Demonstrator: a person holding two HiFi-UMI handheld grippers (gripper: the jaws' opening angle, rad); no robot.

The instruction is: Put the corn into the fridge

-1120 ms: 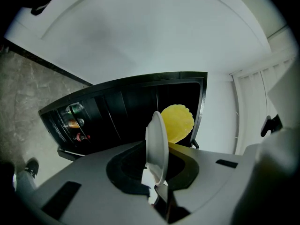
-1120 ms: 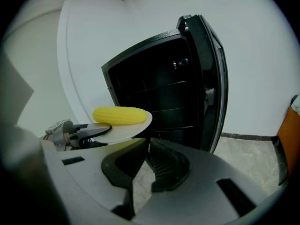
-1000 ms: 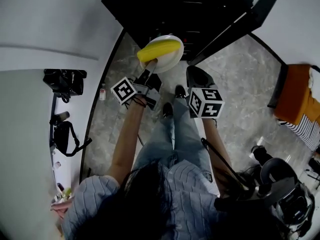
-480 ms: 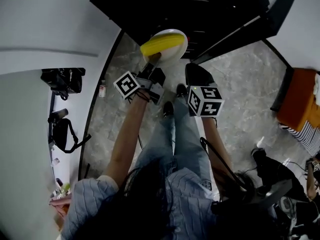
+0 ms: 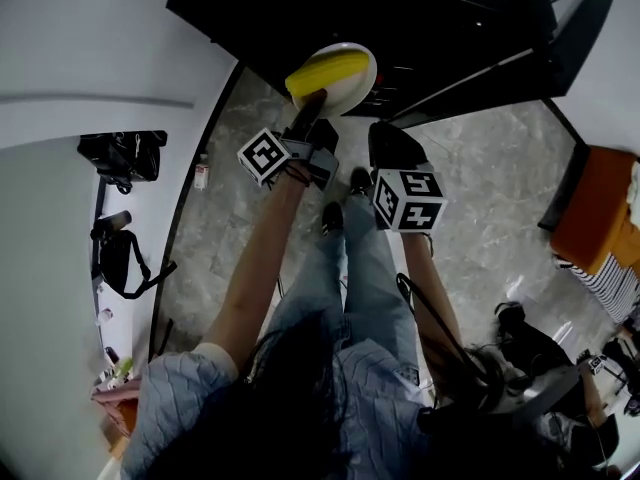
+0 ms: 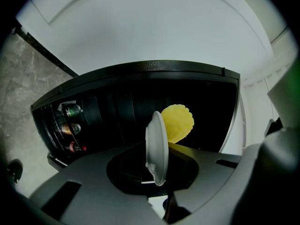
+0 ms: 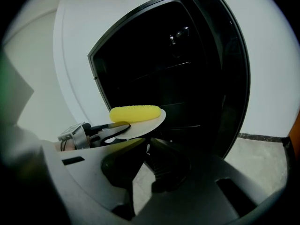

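A yellow corn cob (image 5: 328,69) lies on a small white plate (image 5: 352,90). My left gripper (image 5: 314,100) is shut on the plate's near rim and holds it level at the mouth of the open black fridge (image 5: 420,18). In the left gripper view the plate (image 6: 156,146) shows edge-on between the jaws, the corn (image 6: 178,122) beyond it. The right gripper view shows the corn (image 7: 135,113) on the plate (image 7: 151,123) from the side, with the left gripper (image 7: 121,128) pinching it. My right gripper (image 5: 385,140) hangs to the right of the plate, jaws together and holding nothing.
The fridge door (image 5: 520,53) stands open at the right. Bottles (image 6: 70,125) sit on shelves at the interior's left. White wall (image 5: 100,38) flanks the fridge on the left. An orange seat (image 5: 595,208) and bags (image 5: 120,153) stand on the grey stone floor (image 5: 480,188).
The left gripper has carried the plate with the corn forward and a little down, closer to the fridge opening. The right gripper has shifted slightly with it.
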